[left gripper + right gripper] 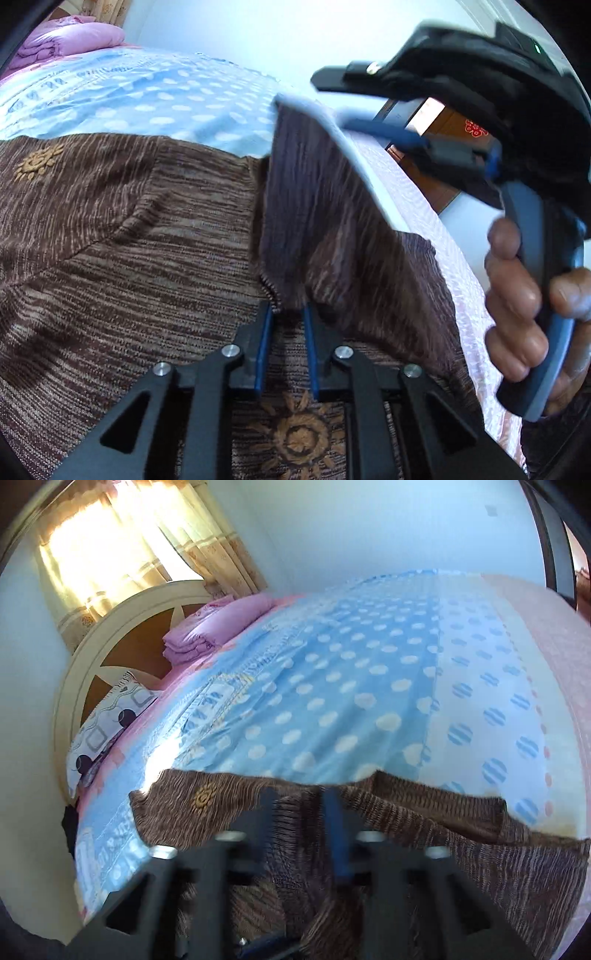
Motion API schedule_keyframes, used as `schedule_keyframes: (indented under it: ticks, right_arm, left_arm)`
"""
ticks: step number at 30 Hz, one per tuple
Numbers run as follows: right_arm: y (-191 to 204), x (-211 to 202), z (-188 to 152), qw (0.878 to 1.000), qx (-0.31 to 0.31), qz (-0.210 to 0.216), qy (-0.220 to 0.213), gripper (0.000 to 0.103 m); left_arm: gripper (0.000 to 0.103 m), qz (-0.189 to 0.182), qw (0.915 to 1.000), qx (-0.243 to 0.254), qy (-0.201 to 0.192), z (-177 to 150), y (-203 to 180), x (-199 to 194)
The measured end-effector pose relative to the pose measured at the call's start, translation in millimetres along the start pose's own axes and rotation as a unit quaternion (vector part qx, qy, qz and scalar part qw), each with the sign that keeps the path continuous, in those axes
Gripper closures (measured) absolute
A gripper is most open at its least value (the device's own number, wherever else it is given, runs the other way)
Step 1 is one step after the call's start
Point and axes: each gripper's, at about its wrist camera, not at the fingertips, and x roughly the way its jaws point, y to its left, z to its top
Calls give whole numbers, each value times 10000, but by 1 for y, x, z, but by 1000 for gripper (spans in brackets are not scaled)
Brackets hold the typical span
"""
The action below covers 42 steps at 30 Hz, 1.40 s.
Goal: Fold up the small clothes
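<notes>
A brown striped knit garment [129,240] with embroidered sun motifs lies spread on the bed. My left gripper [287,308] is shut on its zippered front edge. My right gripper [332,110], seen in the left wrist view, is shut on the far end of the same flap [325,206] and holds it raised above the rest of the garment. In the right wrist view, blurred by motion, the right gripper [301,794] has brown fabric between its fingers and the garment [461,834] spreads below.
A blue bedspread with white dots [351,686] covers the bed. A folded purple quilt [214,627] and a patterned pillow [110,716] lie by the headboard [122,627]. A curtained window [110,542] is behind. The bed edge [443,243] drops to the floor at the right.
</notes>
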Motion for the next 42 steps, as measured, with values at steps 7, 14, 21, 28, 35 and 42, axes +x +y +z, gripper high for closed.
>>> schedule_keyframes:
  ticks: [7,14,21,28,35,42]
  right_arm:
    - [-30,-63,-50,9877,187,-1475,-492,37]
    - [-84,-142,-133,9563,648,-2811,-474,49]
    - [-67,-123,-175,9686,167,-2469,226,49]
    - [-81,-101,-179,9557,284,-2903,405,93]
    - [-114,-149,-197,9545,1096,-2762,261,89]
    - [-138,-139,-114,9653,1052,-2367,-340,86]
  left_arm:
    - [87,-345,9985,-423,-71,-1,21,-5]
    - [87,-379,9983,-422,-123,-10,25,-35]
    - [64,158,9986,57,-498,13,15,-58]
    - [59,410,9981,344,-315,12,1,-47]
    - [59,376,9984,406,-142,10,-6,-39]
    - [59,88,9973,730,58,-2,-35,-26]
